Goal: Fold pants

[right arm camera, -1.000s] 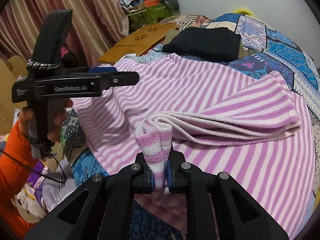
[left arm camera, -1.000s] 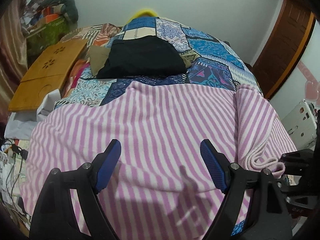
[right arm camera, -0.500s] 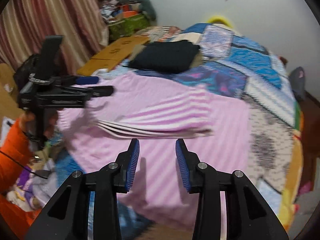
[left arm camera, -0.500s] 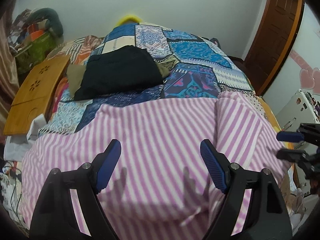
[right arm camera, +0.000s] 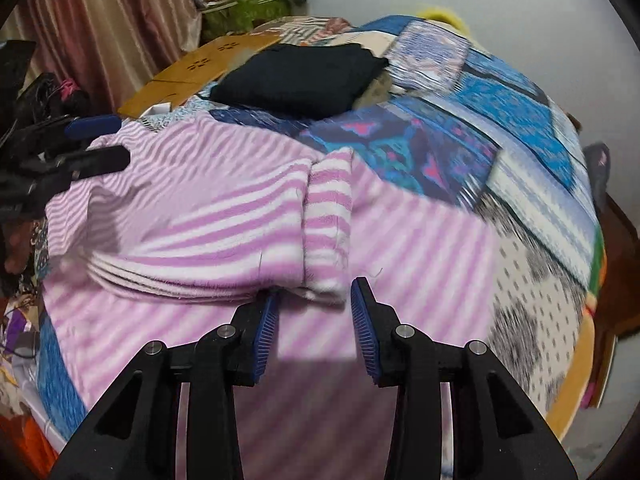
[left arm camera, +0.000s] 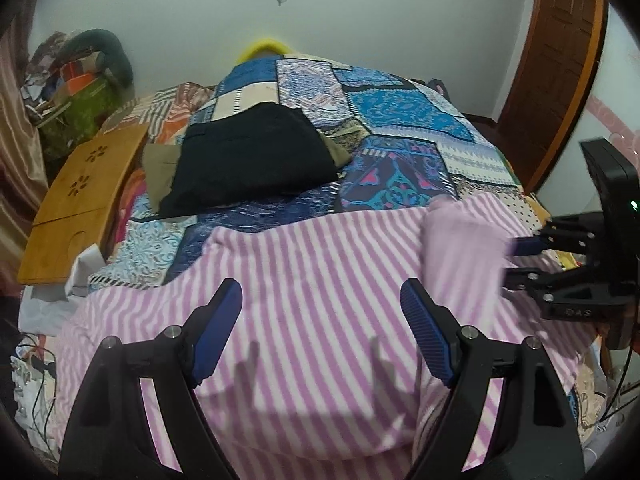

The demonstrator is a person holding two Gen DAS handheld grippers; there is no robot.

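Both grippers angled steeply down over the bed [left arm camera: 400, 120]. Left gripper [left arm camera: 322, 308] spread wide, nothing between the pads, hovering above the striped pants [left arm camera: 320, 260]. Right gripper [right arm camera: 315, 320] parted and empty, just short of the folded edge of the pants [right arm camera: 224, 216], pads not touching cloth.

A second ago: right gripper clamped on a bunched hem; since then let go, jaws opened, hem dropped flat onto the layer beneath, gripper drawn back. Left gripper as wide as before.

Pants spread across the near end of a patchwork bedspread [right arm camera: 500, 92], one part doubled over on top. Farther up, a folded black garment [left arm camera: 248, 164]; beside it a wooden lap tray [left arm camera: 76, 204]. Beyond, curtain [right arm camera: 112, 20], white wall, brown door [left arm camera: 560, 68].
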